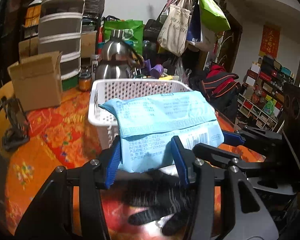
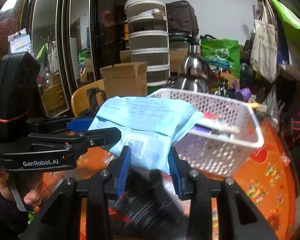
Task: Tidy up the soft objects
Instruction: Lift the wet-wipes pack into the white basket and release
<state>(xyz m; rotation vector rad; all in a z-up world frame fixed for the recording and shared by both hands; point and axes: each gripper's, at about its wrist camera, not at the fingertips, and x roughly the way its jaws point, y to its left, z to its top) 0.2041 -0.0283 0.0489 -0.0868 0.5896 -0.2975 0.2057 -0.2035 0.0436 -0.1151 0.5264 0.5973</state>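
You hold a pale blue tissue pack point(image 1: 166, 118); its wrapper is thin soft plastic, a little shiny and wrinkled. Your left gripper point(image 1: 148, 158) is matt black hard plastic, and its jaws have blue ribbed rubbery pads. Your right gripper point(image 2: 150, 166) looks the same. At 12 o'clock sits a white basket point(image 1: 102, 92) of hard plastic full of small holes. Behind it stands a kettle point(image 1: 114, 60) of shiny smooth metal. At 9 o'clock is a brown cardboard box point(image 1: 38, 80), dull and papery. The bench point(image 1: 56, 138) wears an orange flowered cover.
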